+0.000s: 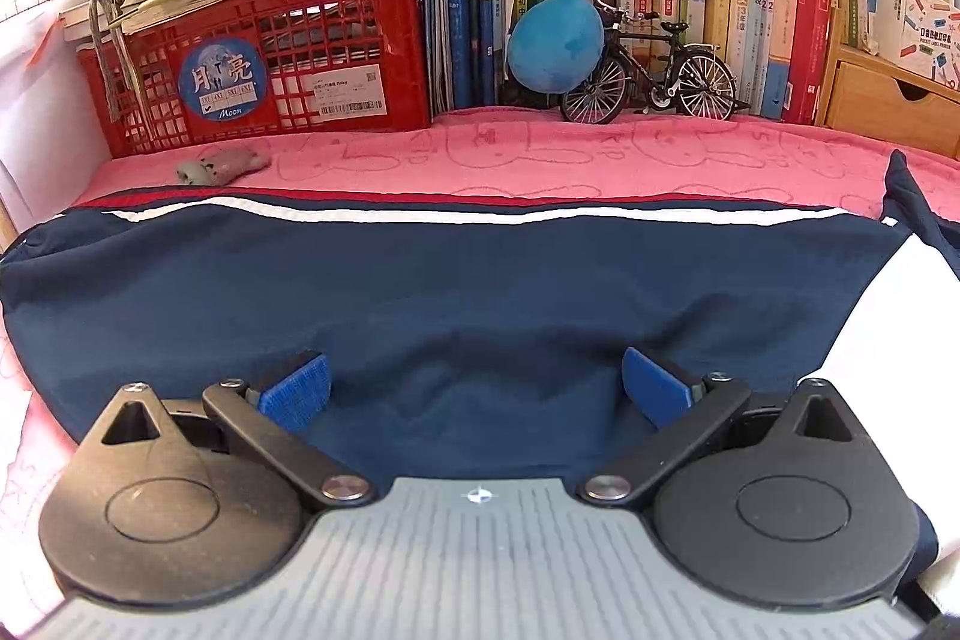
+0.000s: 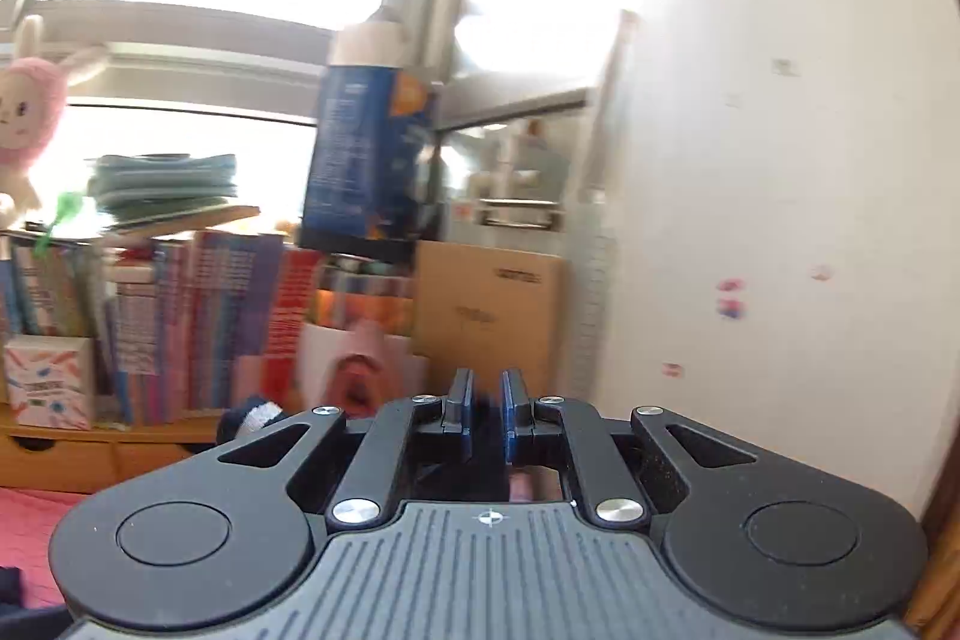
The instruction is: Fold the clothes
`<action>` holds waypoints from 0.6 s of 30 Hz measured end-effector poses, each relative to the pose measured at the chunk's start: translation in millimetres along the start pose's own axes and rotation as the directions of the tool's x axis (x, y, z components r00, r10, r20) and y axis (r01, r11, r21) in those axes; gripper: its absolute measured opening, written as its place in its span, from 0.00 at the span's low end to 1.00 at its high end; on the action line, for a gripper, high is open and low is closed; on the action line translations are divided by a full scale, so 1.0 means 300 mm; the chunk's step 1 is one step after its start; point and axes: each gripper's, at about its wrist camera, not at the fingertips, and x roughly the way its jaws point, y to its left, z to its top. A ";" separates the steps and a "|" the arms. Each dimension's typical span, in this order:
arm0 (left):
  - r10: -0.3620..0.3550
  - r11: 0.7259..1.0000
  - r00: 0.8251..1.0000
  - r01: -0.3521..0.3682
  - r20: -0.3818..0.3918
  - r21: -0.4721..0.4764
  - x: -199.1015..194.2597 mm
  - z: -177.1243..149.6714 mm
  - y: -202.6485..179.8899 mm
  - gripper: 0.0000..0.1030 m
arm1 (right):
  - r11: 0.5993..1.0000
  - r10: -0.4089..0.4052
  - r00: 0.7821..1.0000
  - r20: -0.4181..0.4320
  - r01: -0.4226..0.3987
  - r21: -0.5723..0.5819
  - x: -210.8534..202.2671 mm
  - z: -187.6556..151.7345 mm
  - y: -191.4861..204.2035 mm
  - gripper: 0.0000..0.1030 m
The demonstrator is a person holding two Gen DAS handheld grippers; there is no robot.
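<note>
Fabric fills the left wrist view: a navy garment [image 1: 456, 280] with red and white stripes lies spread on the pink towel [image 1: 540, 160], before a red crate [image 1: 264, 58] and toy bicycle [image 1: 651, 70]. The left gripper [image 1: 477, 385] hovers over it, fingers wide apart, holding nothing. Only the right wrist view shows the right gripper [image 2: 486, 415], nearly closed with a thin gap, raised toward blurred bookshelves [image 2: 198, 316]; whether it pinches cloth is unclear.

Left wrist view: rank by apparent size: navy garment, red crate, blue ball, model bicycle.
1. navy garment, though nearest the camera
2. red crate
3-4. model bicycle and blue ball: too alike to rank
</note>
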 end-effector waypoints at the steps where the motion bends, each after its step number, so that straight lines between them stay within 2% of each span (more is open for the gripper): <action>1: 0.002 1.000 1.000 -0.002 0.001 0.003 -0.001 0.000 -0.001 1.00 | 0.999 -0.039 0.999 -0.028 0.039 0.008 -0.003 -0.034 -0.071 0.11; 3: 0.009 1.000 1.000 -0.009 0.005 0.011 -0.002 -0.001 -0.006 1.00 | 0.995 -0.095 0.989 -0.116 0.098 0.020 -0.007 -0.138 -0.213 0.11; 6: 0.021 0.999 1.000 -0.022 0.011 0.025 -0.005 -0.002 -0.014 1.00 | 0.992 -0.121 0.966 -0.230 0.124 -0.003 -0.021 -0.294 -0.312 0.11; 7: 0.025 0.999 1.000 -0.025 0.013 0.030 -0.006 -0.002 -0.016 1.00 | 0.994 -0.101 0.958 -0.267 0.108 0.011 -0.033 -0.340 -0.328 0.11; 10: 0.038 0.998 0.999 -0.039 0.020 0.045 -0.009 -0.003 -0.024 1.00 | 0.992 0.025 0.937 -0.347 0.020 0.125 -0.072 -0.427 -0.352 0.19; 11: 0.043 0.998 0.999 -0.045 0.023 0.051 -0.010 -0.004 -0.027 1.00 | 0.984 0.080 0.928 -0.364 -0.017 0.175 -0.084 -0.439 -0.348 0.32; 12: 0.049 0.997 0.998 -0.050 0.026 0.058 -0.011 -0.004 -0.030 1.00 | 0.972 0.137 0.917 -0.374 -0.052 0.228 -0.086 -0.440 -0.336 0.54; 14: 0.057 0.996 0.998 -0.059 0.031 0.069 -0.012 -0.005 -0.036 1.00 | 0.936 0.247 0.887 -0.391 -0.113 0.333 -0.064 -0.423 -0.291 0.72; 16: 0.067 0.994 0.997 -0.069 0.036 0.080 -0.014 -0.005 -0.041 1.00 | 0.889 0.345 0.840 -0.419 -0.149 0.434 -0.012 -0.398 -0.229 0.80; 17: 0.070 0.994 0.997 -0.073 0.038 0.084 -0.015 -0.005 -0.043 1.00 | 0.862 0.386 0.812 -0.437 -0.148 0.486 0.019 -0.385 -0.194 0.86; 18: 0.074 0.993 0.996 -0.077 0.041 0.089 -0.015 -0.006 -0.045 1.00 | 0.836 0.424 0.778 -0.465 -0.139 0.530 0.048 -0.378 -0.151 0.89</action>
